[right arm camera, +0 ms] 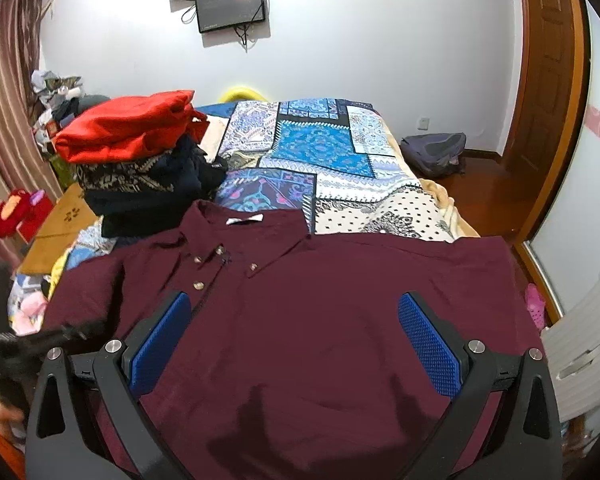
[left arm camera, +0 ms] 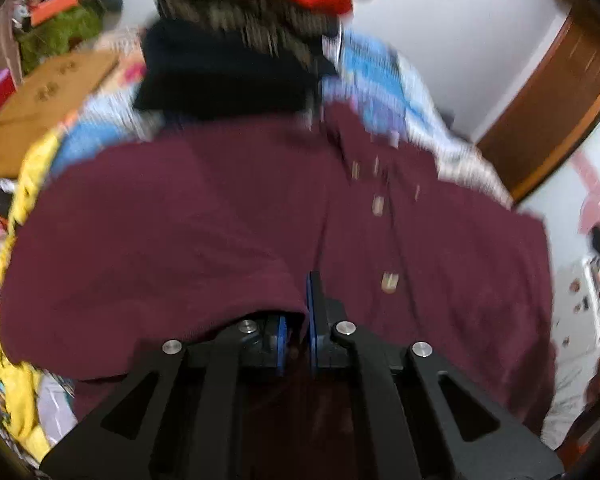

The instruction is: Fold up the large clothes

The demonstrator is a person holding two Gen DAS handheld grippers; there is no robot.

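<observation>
While the maroon shirt (right arm camera: 300,320) lies spread front-up on the patchwork bedspread (right arm camera: 340,168), the left gripper (left arm camera: 298,320) has its jaws nearly closed, pinching the shirt's fabric edge. Right gripper (right arm camera: 296,344) hovers over the shirt's middle, jaws wide, holding nothing. Stack of folded clothes (right arm camera: 140,160) sits beside the collar.

left gripper (left arm camera: 298,320): jaws nearly together, pinching a fold of the maroon shirt (left arm camera: 204,216) | shirt: spread across the bed (left arm camera: 384,76), buttons showing, blurred | stack of folded clothes (left arm camera: 236,52): behind the shirt, red piece on top | cardboard box (left arm camera: 40,108): left of bed
</observation>
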